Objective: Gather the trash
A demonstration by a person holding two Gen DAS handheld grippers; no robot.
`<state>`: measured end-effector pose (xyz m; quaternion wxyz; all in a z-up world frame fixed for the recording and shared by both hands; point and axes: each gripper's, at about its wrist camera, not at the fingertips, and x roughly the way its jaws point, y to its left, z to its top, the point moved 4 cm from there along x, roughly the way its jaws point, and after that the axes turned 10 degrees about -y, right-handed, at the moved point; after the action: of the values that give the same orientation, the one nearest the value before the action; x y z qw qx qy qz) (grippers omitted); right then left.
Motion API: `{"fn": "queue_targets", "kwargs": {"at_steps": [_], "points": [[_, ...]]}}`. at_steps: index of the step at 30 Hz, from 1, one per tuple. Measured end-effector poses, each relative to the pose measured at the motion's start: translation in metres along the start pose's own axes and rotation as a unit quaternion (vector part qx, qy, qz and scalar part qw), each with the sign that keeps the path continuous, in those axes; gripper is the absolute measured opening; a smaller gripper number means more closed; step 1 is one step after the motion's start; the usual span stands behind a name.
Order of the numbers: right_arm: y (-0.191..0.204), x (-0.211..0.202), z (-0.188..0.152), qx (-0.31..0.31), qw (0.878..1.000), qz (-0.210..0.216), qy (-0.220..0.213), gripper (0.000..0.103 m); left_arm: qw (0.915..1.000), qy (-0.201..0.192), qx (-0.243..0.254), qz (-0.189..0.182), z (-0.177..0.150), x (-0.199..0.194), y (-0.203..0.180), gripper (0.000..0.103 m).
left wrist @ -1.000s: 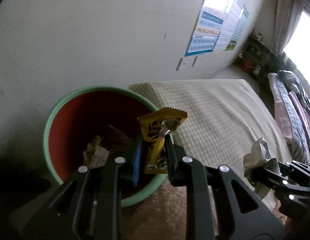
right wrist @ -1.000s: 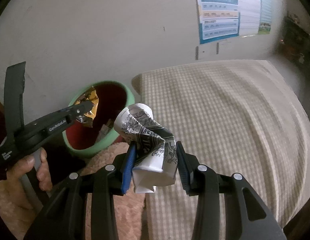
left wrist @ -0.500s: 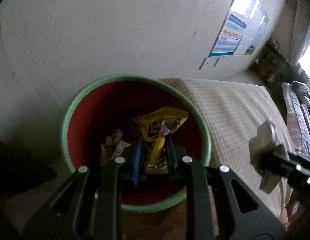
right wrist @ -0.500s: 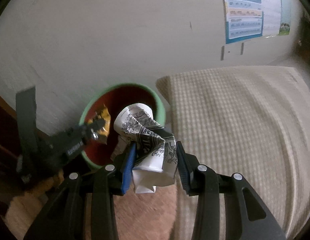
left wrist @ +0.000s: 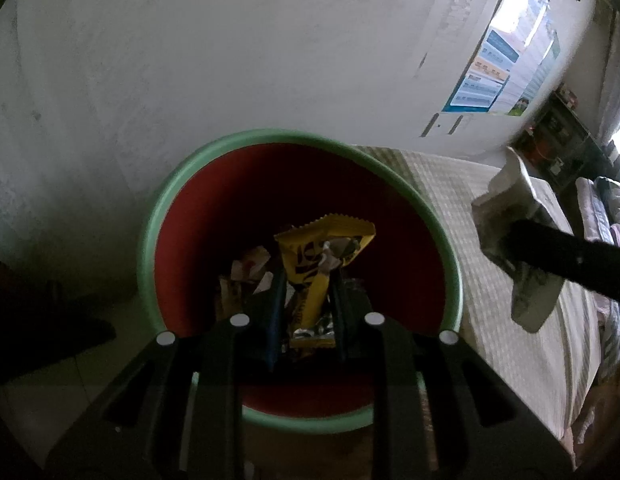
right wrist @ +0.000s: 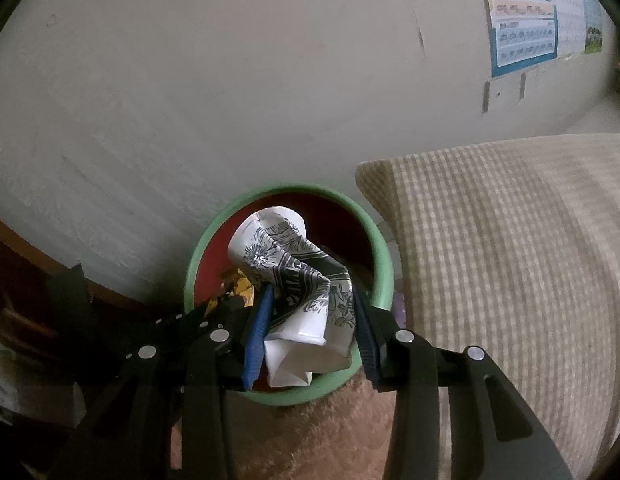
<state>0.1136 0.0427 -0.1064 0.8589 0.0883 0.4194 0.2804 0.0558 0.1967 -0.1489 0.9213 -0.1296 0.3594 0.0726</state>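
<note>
A round bin with a green rim and red inside stands on the floor by the wall; it also shows in the right wrist view. My left gripper is shut on a yellow snack wrapper and holds it over the bin's mouth. Crumpled wrappers lie at the bin's bottom. My right gripper is shut on a crushed white paper cup with black print, held over the bin; the cup also shows in the left wrist view.
A white wall rises right behind the bin, with a poster on it. A bed with a beige checked cover stands right of the bin. Brown carpet lies in front. Dark furniture stands to the left.
Both grippers moved left toward the bin with their loads. The wrapper now hangs over the bin's middle and the cup has come over its opening.
</note>
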Motion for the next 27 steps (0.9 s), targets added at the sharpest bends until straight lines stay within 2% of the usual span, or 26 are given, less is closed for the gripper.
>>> {"fn": "queue_targets", "kwargs": {"at_steps": [5, 7, 8, 13, 15, 17, 18, 20, 21, 24, 27], "points": [[0.005, 0.007, 0.006, 0.01, 1.0, 0.01, -0.001, 0.046, 0.9999, 0.004, -0.01, 0.011, 0.001, 0.005, 0.007, 0.024], [0.007, 0.007, 0.008, 0.015, 1.0, 0.016, -0.006, 0.057, 0.9998, 0.001, -0.016, 0.015, 0.002, 0.004, 0.01, 0.039], [0.006, 0.005, 0.009, 0.017, 1.0, 0.017, -0.012, 0.063, 0.9997, -0.002, -0.017, 0.017, 0.003, 0.002, 0.011, 0.042], [-0.004, -0.012, 0.015, 0.034, 0.999, 0.017, -0.031, 0.067, 0.9993, -0.019, -0.023, 0.025, 0.01, -0.007, 0.012, 0.061], [-0.009, -0.031, 0.015, 0.03, 0.998, 0.006, -0.052, 0.072, 0.9992, -0.033, -0.015, 0.02, 0.015, -0.016, 0.004, 0.066], [-0.011, -0.051, 0.013, 0.02, 0.997, -0.007, -0.074, 0.077, 0.9989, -0.045, -0.003, 0.014, 0.02, -0.025, -0.007, 0.075], [-0.014, -0.064, 0.012, 0.013, 0.996, -0.016, -0.088, 0.08, 0.9986, -0.051, 0.002, 0.011, 0.022, -0.03, -0.011, 0.083], [-0.021, -0.095, 0.008, -0.004, 0.992, -0.042, -0.123, 0.089, 0.9972, -0.073, 0.014, 0.001, 0.031, -0.043, -0.028, 0.088], [-0.026, -0.106, 0.007, -0.009, 0.989, -0.051, -0.136, 0.091, 0.9961, -0.085, 0.022, -0.003, 0.035, -0.049, -0.037, 0.095], [-0.039, -0.151, 0.0, -0.022, 0.978, -0.086, -0.191, 0.096, 0.9887, -0.137, 0.061, -0.001, 0.046, -0.074, -0.069, 0.098], [-0.053, -0.203, -0.012, -0.023, 0.959, -0.106, -0.261, 0.096, 0.974, -0.196, 0.111, 0.024, 0.052, -0.103, -0.112, 0.098]]}}
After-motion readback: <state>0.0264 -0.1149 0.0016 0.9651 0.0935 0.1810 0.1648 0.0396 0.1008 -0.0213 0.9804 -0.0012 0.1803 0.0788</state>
